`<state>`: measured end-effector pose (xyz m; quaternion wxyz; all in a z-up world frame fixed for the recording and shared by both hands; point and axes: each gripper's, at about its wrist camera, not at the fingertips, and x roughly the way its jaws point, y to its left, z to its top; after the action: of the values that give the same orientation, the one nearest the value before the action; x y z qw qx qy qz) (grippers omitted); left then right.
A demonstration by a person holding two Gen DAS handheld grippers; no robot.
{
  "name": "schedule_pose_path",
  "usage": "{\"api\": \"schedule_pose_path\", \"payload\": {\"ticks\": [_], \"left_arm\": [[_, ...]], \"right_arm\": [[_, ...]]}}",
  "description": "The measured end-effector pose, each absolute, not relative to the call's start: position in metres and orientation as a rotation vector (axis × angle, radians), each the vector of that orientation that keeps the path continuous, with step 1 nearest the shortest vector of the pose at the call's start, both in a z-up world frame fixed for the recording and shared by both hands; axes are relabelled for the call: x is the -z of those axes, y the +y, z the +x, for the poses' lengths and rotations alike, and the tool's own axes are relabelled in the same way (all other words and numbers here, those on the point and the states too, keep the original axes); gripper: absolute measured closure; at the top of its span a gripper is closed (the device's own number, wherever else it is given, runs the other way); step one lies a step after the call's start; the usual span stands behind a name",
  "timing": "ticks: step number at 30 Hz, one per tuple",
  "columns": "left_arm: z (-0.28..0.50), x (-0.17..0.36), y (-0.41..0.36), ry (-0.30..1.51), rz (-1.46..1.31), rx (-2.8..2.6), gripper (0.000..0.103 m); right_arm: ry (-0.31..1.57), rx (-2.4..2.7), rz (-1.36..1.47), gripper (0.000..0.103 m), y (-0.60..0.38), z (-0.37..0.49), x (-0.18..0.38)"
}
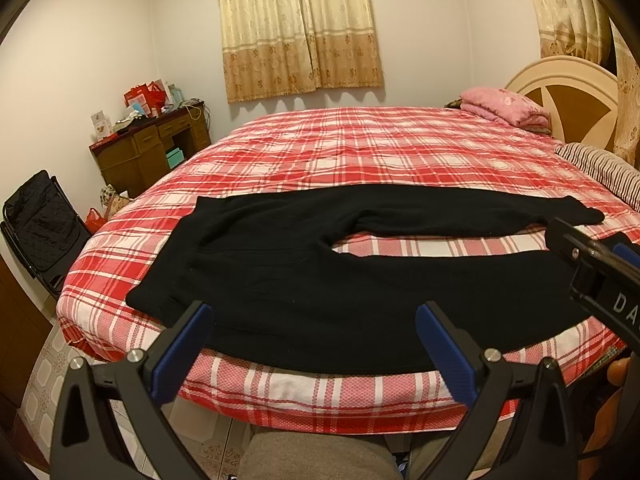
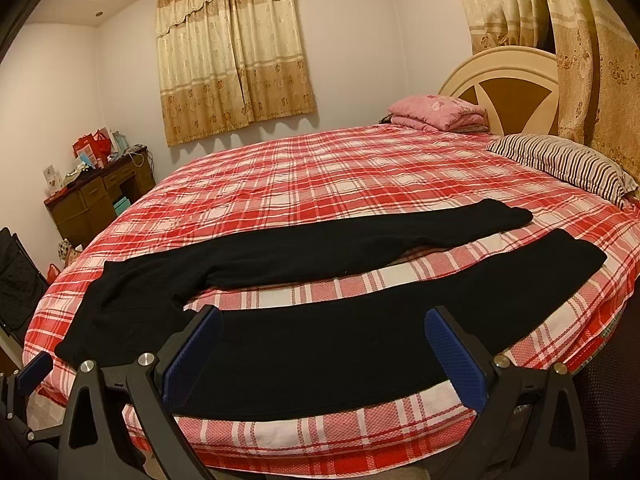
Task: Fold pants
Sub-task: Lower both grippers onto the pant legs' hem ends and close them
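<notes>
Left wrist view: the left gripper [image 1: 314,330] hangs with jaws spread at the near bed edge, gripping nothing. Beside it, the right gripper [image 2: 322,338] is likewise spread and empty. Beyond them black pants [image 1: 304,276] lie flat on the plaid bed [image 1: 360,148], waistband left, legs parted rightward.

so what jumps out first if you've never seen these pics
A pair of black knit pants lies spread flat, legs apart, along the near edge of a round bed with a red and white plaid sheet. Both blue-padded tongs, left and right, hover open just over the near leg, holding nothing.
</notes>
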<state>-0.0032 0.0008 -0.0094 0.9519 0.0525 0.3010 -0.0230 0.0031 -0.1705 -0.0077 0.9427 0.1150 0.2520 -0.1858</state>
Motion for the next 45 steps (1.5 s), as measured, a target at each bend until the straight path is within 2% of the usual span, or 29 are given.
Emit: {"api": "schedule_pose_path", "payload": {"ticks": [11, 18, 24, 31, 32, 34, 37, 39, 45], "left_arm": [[0.005, 0.019, 0.000, 0.635, 0.123, 0.044, 0.000], [0.031, 0.032, 0.028, 0.684, 0.112, 0.041, 0.000], [0.072, 0.028, 0.094, 0.707, 0.076, -0.003, 0.000], [0.168, 0.006, 0.150, 0.696, 0.096, -0.041, 0.000], [0.188, 0.006, 0.153, 0.707, 0.097, -0.031, 0.001], [0.220, 0.012, 0.154, 0.749, 0.106, -0.020, 0.016], [0.267, 0.028, 0.159, 0.854, 0.067, 0.011, 0.027], [0.288, 0.039, 0.159, 0.904, 0.047, 0.031, 0.031], [0.317, 0.061, 0.157, 0.979, 0.093, 0.041, 0.031]], "right_arm": [[0.532, 0.381, 0.234, 0.001, -0.175, 0.008, 0.014], [0.559, 0.385, 0.238, 0.001, -0.191, 0.020, 0.029], [0.603, 0.356, 0.193, 0.001, -0.203, 0.041, 0.055], [0.667, 0.300, 0.202, 0.001, -0.209, 0.070, 0.071], [0.668, 0.290, 0.193, 0.001, -0.207, 0.074, 0.071], [0.668, 0.265, 0.180, 0.001, -0.203, 0.082, 0.070], [0.674, 0.239, 0.158, 0.001, -0.199, 0.090, 0.070], [0.683, 0.231, 0.145, 0.001, -0.199, 0.095, 0.072], [0.726, 0.222, 0.166, 0.001, -0.210, 0.113, 0.078]]}}
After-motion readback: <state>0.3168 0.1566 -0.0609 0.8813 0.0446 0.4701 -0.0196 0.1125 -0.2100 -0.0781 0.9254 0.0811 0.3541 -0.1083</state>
